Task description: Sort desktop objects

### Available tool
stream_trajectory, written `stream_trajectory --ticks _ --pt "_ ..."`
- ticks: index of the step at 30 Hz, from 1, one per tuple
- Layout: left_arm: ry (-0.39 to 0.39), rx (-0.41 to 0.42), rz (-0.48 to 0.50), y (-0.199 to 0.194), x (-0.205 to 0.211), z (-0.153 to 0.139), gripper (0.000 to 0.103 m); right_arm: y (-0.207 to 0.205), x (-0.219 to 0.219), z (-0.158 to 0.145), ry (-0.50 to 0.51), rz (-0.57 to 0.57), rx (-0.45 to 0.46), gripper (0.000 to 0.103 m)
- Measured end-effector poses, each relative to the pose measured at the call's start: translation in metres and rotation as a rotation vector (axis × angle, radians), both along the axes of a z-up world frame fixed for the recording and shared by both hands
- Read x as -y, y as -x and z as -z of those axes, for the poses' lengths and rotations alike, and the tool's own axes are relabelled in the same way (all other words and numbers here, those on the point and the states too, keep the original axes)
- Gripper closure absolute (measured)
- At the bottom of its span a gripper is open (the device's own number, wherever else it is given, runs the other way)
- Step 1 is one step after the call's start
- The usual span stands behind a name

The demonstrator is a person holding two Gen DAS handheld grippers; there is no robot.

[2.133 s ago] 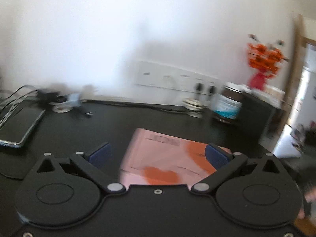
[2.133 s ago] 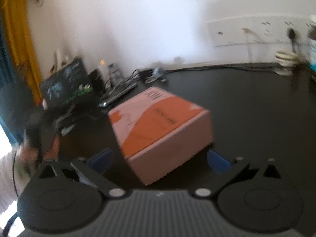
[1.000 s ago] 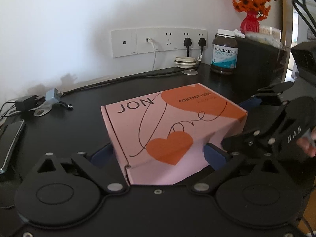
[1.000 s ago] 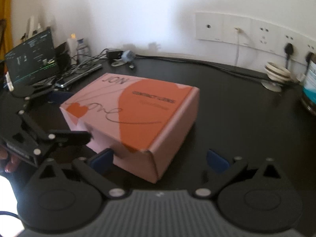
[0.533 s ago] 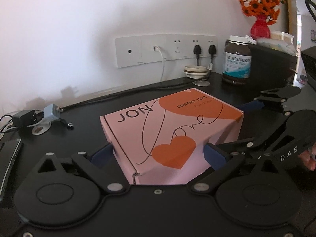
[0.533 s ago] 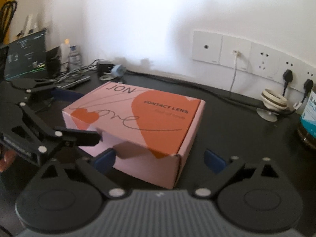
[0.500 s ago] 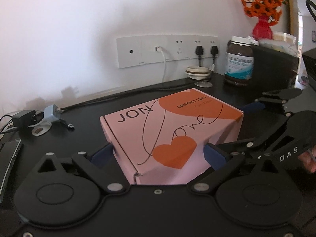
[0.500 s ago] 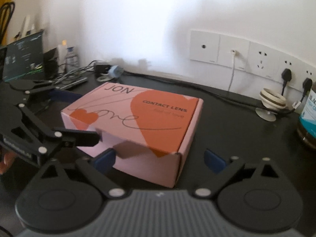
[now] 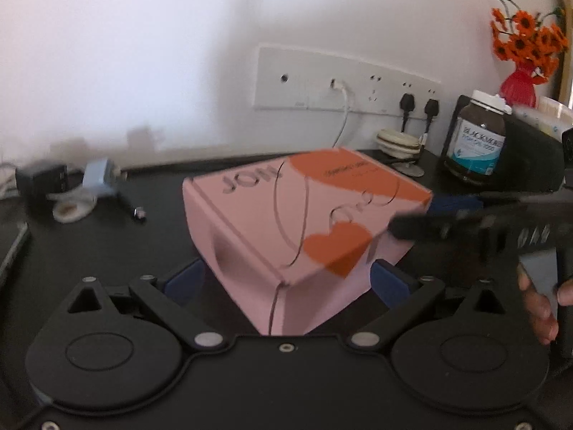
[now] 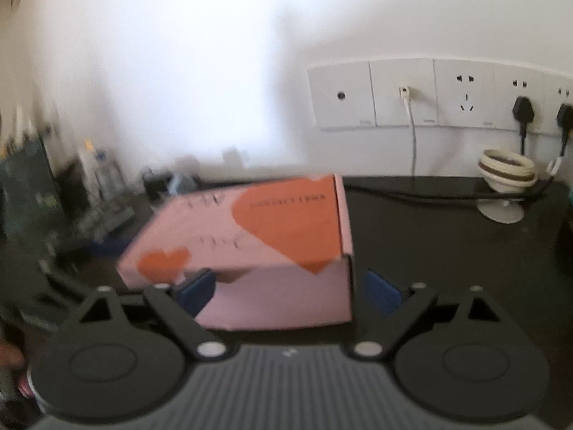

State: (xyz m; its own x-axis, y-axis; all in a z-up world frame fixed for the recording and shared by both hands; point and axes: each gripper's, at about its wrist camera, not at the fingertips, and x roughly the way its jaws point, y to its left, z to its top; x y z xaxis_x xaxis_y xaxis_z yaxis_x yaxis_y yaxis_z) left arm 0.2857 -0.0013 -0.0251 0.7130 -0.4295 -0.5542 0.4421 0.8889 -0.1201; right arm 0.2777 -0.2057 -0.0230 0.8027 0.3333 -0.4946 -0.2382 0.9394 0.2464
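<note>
Clutter at far left of the left wrist view: black charger [image 9: 39, 182] and blue-grey plug adapter [image 9: 102, 179] just beside it, both on the black desk [image 9: 161, 236] near the wall. Further right, found the pink JON box [image 9: 286, 208] with orange hearts, blurred and turned corner-on at the middle of the desk. Could not tell whether sitting flat or tipped. Straddled there by the left gripper [image 9: 286, 279], held wide, with blue pads [image 9: 390, 283] close against the two near faces. Could not tell whether pressing or merely beside. Behind the box, saw a white wall socket panel [image 9: 343, 79] with a white cable and two black plugs, then a cream coiled reel [image 9: 397, 139]. Right of that, a brown Blackmores bottle [image 9: 478, 143], and orange flowers in a red vase [image 9: 519, 82]. At the right edge, noted the right gripper [image 9: 429, 215] reaching in against the box's right end, gripped by a hand [image 9: 537, 301]. From the right wrist view, found the same gripper spread wide around the box's near end. Left pad overlapped the front face; right pad stood just clear of the corner. Not clamped, then.
</note>
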Motion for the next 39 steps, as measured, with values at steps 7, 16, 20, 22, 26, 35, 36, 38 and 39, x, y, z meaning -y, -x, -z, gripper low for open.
stream_trajectory --ticks 7,16,20,22,26,35,36,38,39 --pt "0.088 -0.072 -0.038 -0.014 0.001 0.002 0.000 -0.025 0.015 0.006 -0.217 0.011 -0.052 0.004" --pt "0.037 -0.023 -0.029 -0.023 0.020 0.001 0.000 -0.036 0.015 0.006 -0.249 0.080 -0.091 0.005" --pt "0.009 -0.010 -0.019 -0.032 0.032 -0.002 0.000 -0.037 0.013 0.007 -0.221 0.105 -0.086 0.005" --pt "0.001 -0.010 -0.017 -0.036 0.038 -0.001 0.000 -0.039 0.019 0.007 -0.246 0.126 -0.084 0.005" --pt "-0.018 0.005 -0.012 -0.041 0.049 0.000 0.000 -0.045 0.035 0.009 -0.296 0.169 -0.085 0.008" --pt "0.070 0.086 -0.098 -0.006 0.025 -0.011 0.000 -0.036 0.042 -0.005 -0.201 0.223 -0.032 0.001" --pt "0.067 0.097 -0.108 -0.001 0.023 -0.014 0.000 -0.033 0.041 -0.007 -0.176 0.234 -0.025 0.001" --pt "0.042 0.113 -0.117 0.009 0.025 -0.020 0.000 -0.025 0.039 -0.011 -0.125 0.250 -0.019 0.001" --pt "0.025 0.122 -0.124 0.014 0.027 -0.023 0.000 -0.020 0.036 -0.013 -0.099 0.262 -0.012 0.001"
